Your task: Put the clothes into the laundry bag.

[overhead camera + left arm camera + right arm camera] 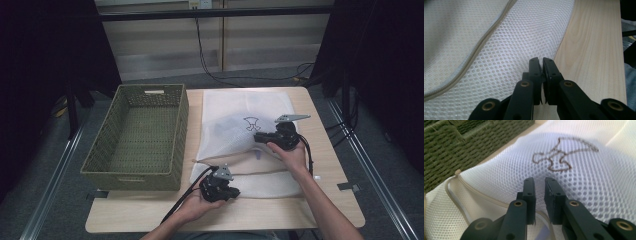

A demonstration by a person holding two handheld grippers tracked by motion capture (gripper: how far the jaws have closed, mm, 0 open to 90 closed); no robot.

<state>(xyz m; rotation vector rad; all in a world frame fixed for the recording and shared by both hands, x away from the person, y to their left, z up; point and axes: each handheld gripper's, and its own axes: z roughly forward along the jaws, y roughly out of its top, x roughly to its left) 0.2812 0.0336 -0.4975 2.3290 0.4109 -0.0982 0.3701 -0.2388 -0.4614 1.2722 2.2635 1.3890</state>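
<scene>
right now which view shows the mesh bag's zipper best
The left gripper view: the zipper runs sharp and close across the mesh bag. The right gripper view catches its end; in the high view it is a faint line.

High view looks down over the table (150,210); both tool views sit close — sharing the mesh bag (240,127).

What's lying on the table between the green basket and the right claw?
In the high view, the white mesh laundry bag spreads from beside the green basket over to the right claw, which is on it. A bare strip of table separates basket and bag.
</scene>
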